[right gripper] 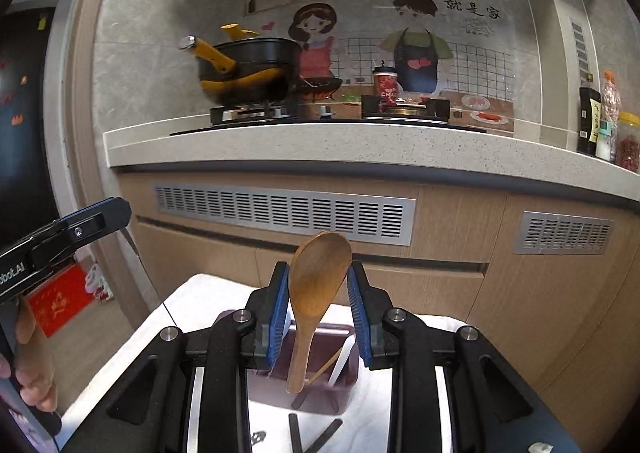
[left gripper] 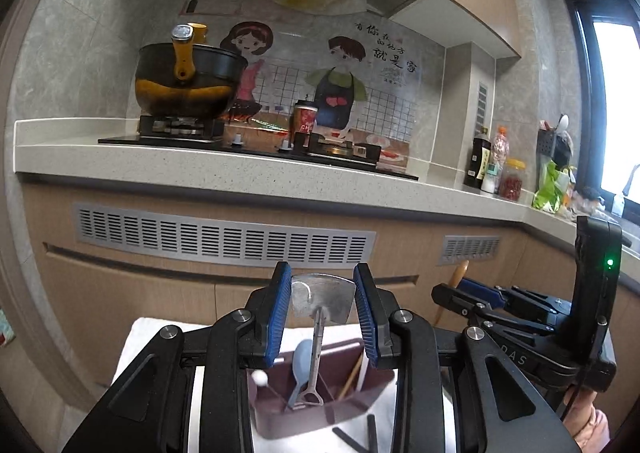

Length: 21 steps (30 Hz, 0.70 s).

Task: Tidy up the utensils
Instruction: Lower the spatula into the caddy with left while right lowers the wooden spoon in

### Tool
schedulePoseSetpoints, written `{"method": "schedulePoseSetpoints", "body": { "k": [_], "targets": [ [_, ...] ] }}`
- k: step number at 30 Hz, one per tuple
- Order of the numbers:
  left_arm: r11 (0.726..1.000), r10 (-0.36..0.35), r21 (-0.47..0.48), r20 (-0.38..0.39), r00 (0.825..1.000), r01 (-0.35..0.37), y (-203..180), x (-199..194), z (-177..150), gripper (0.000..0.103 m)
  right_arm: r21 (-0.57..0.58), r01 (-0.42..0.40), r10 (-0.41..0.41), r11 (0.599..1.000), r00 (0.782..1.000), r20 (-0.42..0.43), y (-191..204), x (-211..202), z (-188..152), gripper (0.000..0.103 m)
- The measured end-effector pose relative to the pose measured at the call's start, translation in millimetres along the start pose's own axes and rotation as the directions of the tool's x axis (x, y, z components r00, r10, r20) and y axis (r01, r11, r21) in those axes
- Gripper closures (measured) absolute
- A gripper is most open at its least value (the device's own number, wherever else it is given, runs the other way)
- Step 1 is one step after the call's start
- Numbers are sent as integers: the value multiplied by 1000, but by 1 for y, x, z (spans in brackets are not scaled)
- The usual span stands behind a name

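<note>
In the left wrist view my left gripper (left gripper: pixel 322 295) is shut on a steel spatula (left gripper: pixel 323 298), blade up, its handle hanging down over a maroon utensil holder (left gripper: pixel 304 413). The holder stands on a white cloth (left gripper: pixel 132 349) and holds a blue spoon (left gripper: pixel 301 365) and chopsticks (left gripper: pixel 352 377). In the right wrist view my right gripper (right gripper: pixel 318 285) is shut on a wooden spoon (right gripper: pixel 314 293), bowl up, its handle end over the same holder (right gripper: pixel 320 393). The right gripper also shows in the left wrist view (left gripper: pixel 476 293).
Two black sticks (right gripper: pixel 312 433) lie on the cloth in front of the holder. Beyond is a kitchen counter (left gripper: pixel 240 173) with a stove, a black and yellow pot (left gripper: pixel 188 77), a red cup (left gripper: pixel 305 121) and bottles (left gripper: pixel 488 165).
</note>
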<state>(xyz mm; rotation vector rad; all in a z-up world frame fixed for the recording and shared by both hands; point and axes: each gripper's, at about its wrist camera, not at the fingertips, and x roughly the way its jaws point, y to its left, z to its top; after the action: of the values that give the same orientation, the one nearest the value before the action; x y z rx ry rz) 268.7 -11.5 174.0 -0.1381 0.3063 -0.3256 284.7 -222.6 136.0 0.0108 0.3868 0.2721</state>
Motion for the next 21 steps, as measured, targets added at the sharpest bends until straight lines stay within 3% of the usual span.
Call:
{"method": "schedulePoseSetpoints", "body": {
  "k": [11,16,20,21],
  "targets": [
    [999,34,21,-34,999,-33,5,45,-18,70,-11,61,-62,998,997,-45,-2,46,-15,77],
    [999,44,16,-107,993,-43,13,72,-35,70,-21,66,-67,998,993,-98,1,69,-29,77],
    [1000,3,-25,-197,980,-8,21,93,-51,68,-37,28,-34,999,982,-184,4,90,-43,75],
    [1000,-4,-28,-216,976,-2,22,97,-55,67,-35,7,-14,999,978,-206,4,94,-46,70]
  ]
}}
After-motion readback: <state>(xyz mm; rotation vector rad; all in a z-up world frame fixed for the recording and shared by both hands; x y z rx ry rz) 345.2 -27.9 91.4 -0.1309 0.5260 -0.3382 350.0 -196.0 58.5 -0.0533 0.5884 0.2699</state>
